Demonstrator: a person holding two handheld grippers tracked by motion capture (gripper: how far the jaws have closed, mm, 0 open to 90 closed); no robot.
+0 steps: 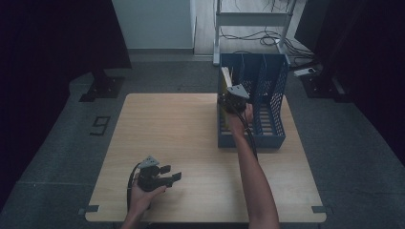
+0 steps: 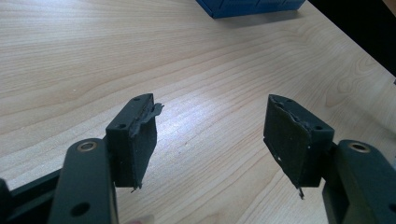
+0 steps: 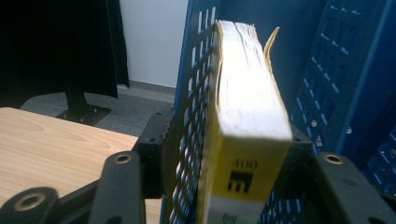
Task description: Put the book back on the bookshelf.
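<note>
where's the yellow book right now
The book stands upright in the leftmost slot of the blue rack, at the table's far right, between the right claw's jaws.

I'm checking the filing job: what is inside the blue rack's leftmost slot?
A yellow book stands upright in the leftmost slot of the blue rack, against its perforated wall. The right gripper straddles wall and book. The slot's floor and the book's lower part are hidden.
</note>
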